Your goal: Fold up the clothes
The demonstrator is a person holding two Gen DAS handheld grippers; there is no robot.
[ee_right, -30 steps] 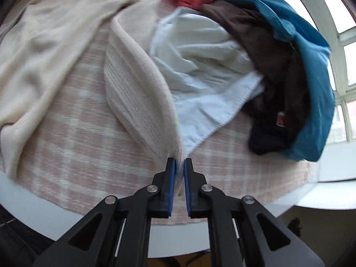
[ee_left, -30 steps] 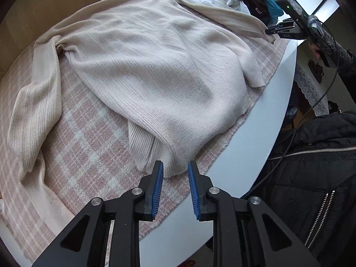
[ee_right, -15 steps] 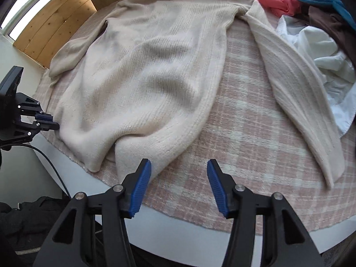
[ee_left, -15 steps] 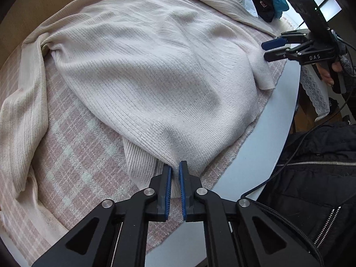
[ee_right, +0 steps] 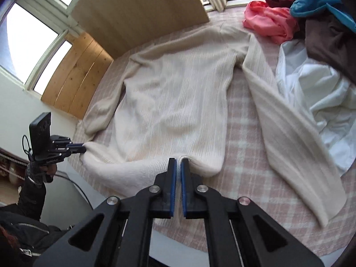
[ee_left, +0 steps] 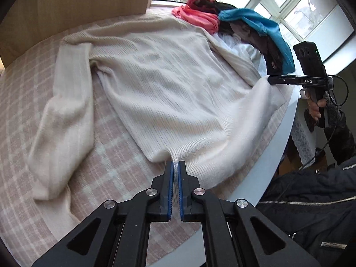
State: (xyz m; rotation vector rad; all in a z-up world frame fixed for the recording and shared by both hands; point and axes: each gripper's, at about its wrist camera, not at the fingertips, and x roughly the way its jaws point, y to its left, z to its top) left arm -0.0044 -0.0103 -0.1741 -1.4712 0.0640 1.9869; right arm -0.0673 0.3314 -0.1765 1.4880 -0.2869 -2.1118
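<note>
Since half a second ago, swung from beside the hem to the hem itself: right gripper (ee_right: 178,166), jaws just snapped closed from wide apart, now pinching the bottom edge of the cream sweater (ee_right: 178,93). Left gripper (ee_left: 175,169) likewise clamped on the hem's other corner, knit bunched between its blue pads. Ahead of both, sweater spread flat on the pink checked cloth (ee_left: 20,115) over the desk (ee_left: 262,178), one sleeve trailing off to the left gripper's left, the other stretched to the right gripper's right. Farther ahead and right, heaped clothes (ee_right: 311,22): pink, teal, brown, white.
</note>
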